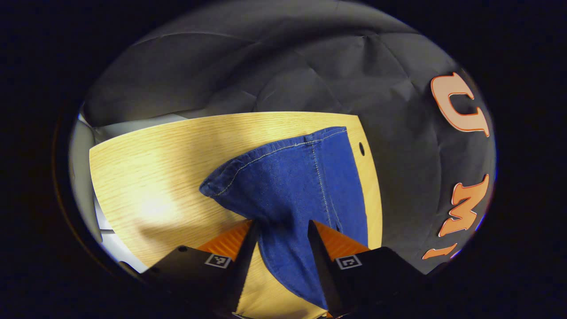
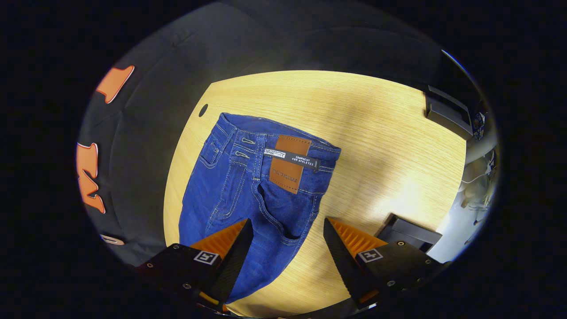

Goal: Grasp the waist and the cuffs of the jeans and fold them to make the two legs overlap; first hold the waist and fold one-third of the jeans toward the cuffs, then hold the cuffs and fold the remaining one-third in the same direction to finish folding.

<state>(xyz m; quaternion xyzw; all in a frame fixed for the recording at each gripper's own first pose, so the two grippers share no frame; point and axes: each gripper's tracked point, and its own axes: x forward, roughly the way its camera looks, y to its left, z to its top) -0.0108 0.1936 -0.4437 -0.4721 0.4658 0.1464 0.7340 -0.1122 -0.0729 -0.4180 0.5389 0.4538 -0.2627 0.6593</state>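
Note:
Blue jeans lie flat on the wooden table (image 1: 155, 177). In the left gripper view the cuff end (image 1: 283, 177) points away from me, its stitched hem running across the far side. My left gripper (image 1: 281, 226) is open just above the leg, with denim showing between its fingers. In the right gripper view the waist (image 2: 266, 146) lies farther off, with a brown leather patch (image 2: 290, 164) and belt loops. My right gripper (image 2: 288, 223) is open over the seat of the jeans (image 2: 248, 190), below the waistband. Neither gripper's fingers press on the cloth.
A small round hole (image 2: 203, 110) (image 1: 361, 149) sits in the table near the jeans' edge. Dark boxes stand at the table's right side (image 2: 447, 113) and near my right gripper (image 2: 407, 232). Bare wood (image 2: 390, 146) lies beside the jeans. The black booth cloth hangs close behind.

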